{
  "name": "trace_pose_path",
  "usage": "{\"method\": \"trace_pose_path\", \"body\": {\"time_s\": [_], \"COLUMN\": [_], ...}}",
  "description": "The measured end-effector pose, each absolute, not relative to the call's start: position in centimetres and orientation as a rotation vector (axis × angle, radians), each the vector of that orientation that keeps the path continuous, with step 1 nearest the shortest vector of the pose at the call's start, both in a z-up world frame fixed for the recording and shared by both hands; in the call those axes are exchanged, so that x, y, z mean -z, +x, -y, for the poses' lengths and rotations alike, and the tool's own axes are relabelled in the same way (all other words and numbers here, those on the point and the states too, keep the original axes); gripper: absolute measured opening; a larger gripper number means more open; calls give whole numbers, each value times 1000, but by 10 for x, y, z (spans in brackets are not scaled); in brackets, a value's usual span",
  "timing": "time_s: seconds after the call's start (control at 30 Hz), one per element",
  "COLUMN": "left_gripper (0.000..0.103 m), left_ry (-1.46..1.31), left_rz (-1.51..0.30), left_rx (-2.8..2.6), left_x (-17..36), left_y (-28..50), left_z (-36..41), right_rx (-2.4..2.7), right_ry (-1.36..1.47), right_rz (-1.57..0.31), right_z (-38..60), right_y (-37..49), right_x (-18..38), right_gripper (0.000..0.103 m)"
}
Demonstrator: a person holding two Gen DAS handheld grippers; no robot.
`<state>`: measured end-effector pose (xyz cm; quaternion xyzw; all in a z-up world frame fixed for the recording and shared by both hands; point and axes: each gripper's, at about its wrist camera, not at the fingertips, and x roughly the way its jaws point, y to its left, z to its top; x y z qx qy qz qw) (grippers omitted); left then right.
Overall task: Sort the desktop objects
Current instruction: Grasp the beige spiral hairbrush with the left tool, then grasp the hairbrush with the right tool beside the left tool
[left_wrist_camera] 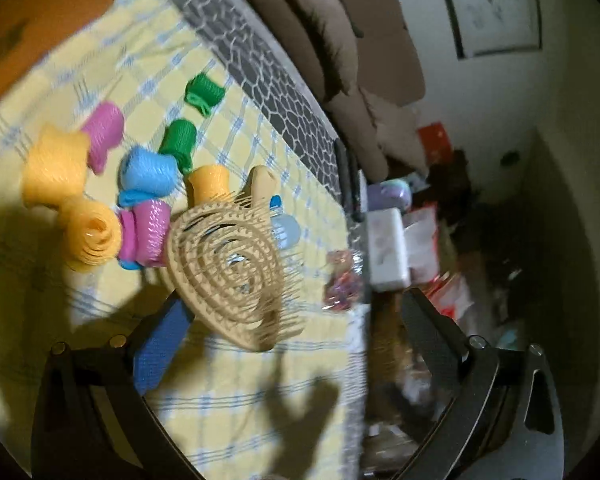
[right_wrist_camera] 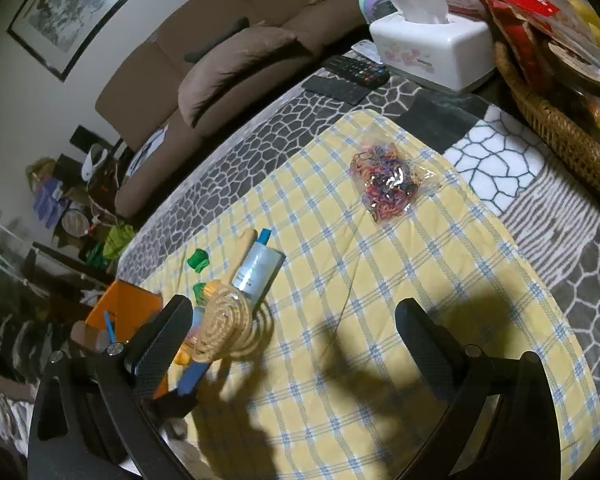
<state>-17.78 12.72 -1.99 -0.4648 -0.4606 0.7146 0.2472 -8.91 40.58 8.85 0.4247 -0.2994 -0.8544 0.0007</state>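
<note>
I am working the hairbrush [left_wrist_camera: 228,264] step: the beige brush is standing tilted on the yellow checked tabletop [left_wrist_camera: 236,412], just beside the pile of hair rollers [left_wrist_camera: 100,184]. My left tool [left_wrist_camera: 288,328] is spreading wide around the brush, one pad against its edge, not clamping. My right tool [right_wrist_camera: 296,332] is hanging wide open, carrying nothing. Next, I judge, closing squarely on the brush.
</note>
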Motion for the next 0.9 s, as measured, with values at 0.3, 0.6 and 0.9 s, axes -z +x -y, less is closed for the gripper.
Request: {"method": "trace_pose_path", "body": {"time_s": [0.3, 0.6, 0.9], "left_gripper": [36, 24, 24], "left_ry": [-1338, -1293, -1252], "left_rz": [1396, 1445, 1488], "left_rx": [-1850, -1808, -1713], "left_x": [51, 55, 32], "left_y": [-182, -173, -160], "left_z": [-121, -115, -108], "right_rx": [2710, 2631, 2356], "right_ry": [1357, 1383, 1396], "right_rz": [820, 803, 1245], "right_z": [-389, -369, -395], "right_y": [-95, -102, -103], "right_x": [-81, -71, -37], "right_gripper": [102, 102, 102]}}
